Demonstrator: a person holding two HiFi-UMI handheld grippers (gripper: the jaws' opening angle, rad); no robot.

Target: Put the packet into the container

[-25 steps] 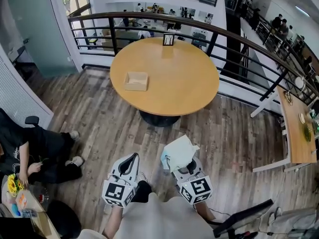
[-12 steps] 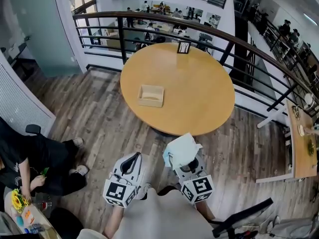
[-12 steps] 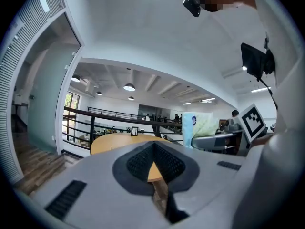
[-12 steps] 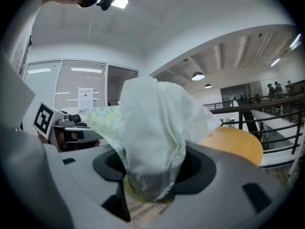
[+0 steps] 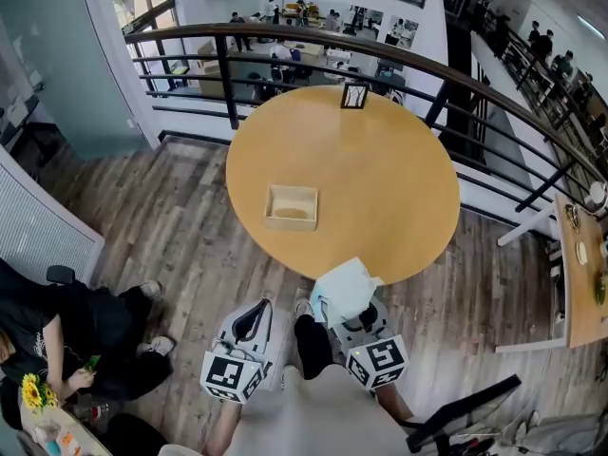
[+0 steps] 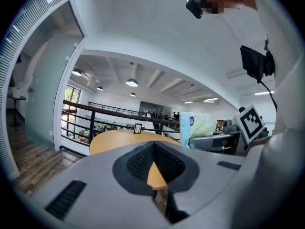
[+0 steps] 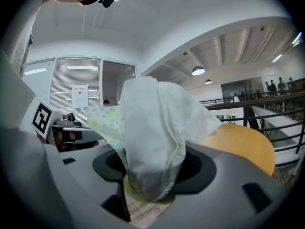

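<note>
A small open wooden container (image 5: pixel 291 207) sits on the round wooden table (image 5: pixel 380 179), left of its middle. My right gripper (image 5: pixel 346 304) is held low in front of me, just short of the table's near edge. It is shut on a soft white packet (image 5: pixel 346 288) with a pale patterned side, which bulges up out of the jaws (image 7: pixel 153 137). My left gripper (image 5: pixel 256 312) hangs beside it on the left, its tips together and nothing in them. From the left gripper view the packet (image 6: pixel 198 127) shows at the right, with the table beyond.
A small framed stand (image 5: pixel 354 95) is at the table's far edge. A black railing (image 5: pixel 285 44) curves behind the table. A person (image 5: pixel 66 335) sits on the floor at the left. Another table (image 5: pixel 581 274) stands at the right.
The table and container have drawn nearer and lower in the head view; the table's edge now reaches the packet. Both grippers keep their pose and the packet stays held.
</note>
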